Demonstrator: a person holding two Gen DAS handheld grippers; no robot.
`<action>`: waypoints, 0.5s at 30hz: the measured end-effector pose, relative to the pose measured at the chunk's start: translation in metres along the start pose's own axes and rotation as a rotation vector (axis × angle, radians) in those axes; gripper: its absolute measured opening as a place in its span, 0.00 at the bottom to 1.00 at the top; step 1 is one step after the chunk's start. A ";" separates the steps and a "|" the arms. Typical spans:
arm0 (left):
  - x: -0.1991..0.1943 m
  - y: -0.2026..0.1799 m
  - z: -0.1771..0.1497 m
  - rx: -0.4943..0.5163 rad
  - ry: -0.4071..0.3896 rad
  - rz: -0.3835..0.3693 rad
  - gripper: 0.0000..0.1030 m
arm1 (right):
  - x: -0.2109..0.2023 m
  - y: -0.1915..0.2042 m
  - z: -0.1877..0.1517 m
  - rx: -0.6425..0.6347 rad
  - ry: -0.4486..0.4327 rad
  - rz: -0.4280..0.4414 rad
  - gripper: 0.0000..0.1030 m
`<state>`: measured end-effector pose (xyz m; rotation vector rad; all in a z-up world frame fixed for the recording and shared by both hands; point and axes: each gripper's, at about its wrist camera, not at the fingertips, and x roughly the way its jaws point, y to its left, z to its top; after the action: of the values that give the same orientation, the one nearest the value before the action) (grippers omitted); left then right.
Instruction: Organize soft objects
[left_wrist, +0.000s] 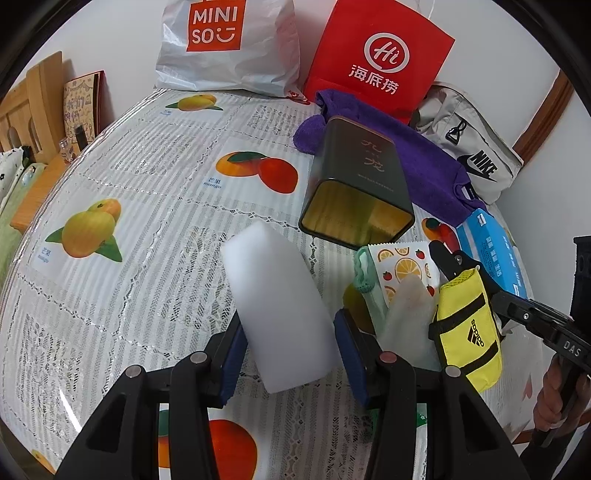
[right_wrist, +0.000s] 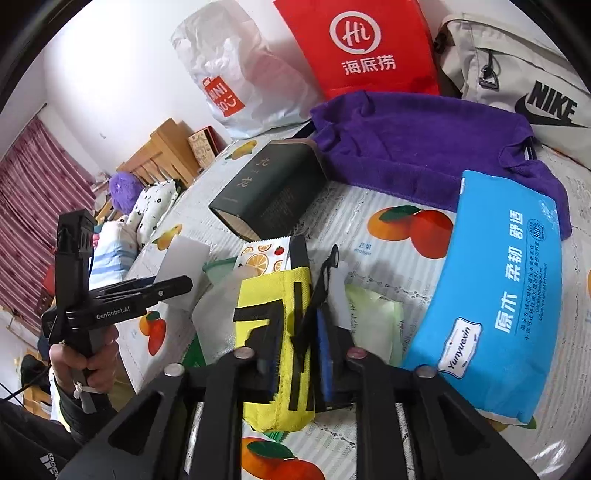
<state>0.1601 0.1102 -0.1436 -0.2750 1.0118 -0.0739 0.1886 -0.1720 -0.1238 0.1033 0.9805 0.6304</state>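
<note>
Jaws of the right gripper (right_wrist: 295, 354) are clamped on a yellow fabric pouch w/ black straps (right_wrist: 275, 347), pads pinching it from both sides, pouch low over the counter (left_wrist: 122, 295) w/ its lace-and-fruit-print cover; jaws of the left gripper (left_wrist: 288, 354) stand part-open around a white rectangular foam block (left_wrist: 280, 310) lying on the counter, block betw. the blue pads, contact can't be told; an open-ended dark green tin (left_wrist: 354, 184) lies on its side just beyond the block; a purple towel (right_wrist: 424, 144) is spread behind the tin; a blue tissue pack (right_wrist: 495, 295) lies right of the pouch, its far end overlapping the towel; a red paper bag (right_wrist: 362, 48), a white plastic shopping bag (left_wrist: 229, 44) and a beige sports bag (right_wrist: 517, 74) line the far edge.
</note>
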 end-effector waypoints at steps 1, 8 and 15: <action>0.000 0.000 0.000 0.001 0.000 0.001 0.45 | 0.000 -0.001 0.000 0.005 -0.001 -0.009 0.06; 0.000 0.000 0.000 0.004 -0.001 0.002 0.45 | -0.007 -0.002 -0.004 -0.001 -0.038 -0.077 0.03; -0.005 -0.005 -0.001 0.023 -0.014 0.001 0.42 | -0.035 0.014 -0.013 -0.035 -0.126 -0.117 0.03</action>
<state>0.1573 0.1065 -0.1385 -0.2542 0.9967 -0.0825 0.1585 -0.1817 -0.1002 0.0538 0.8474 0.5275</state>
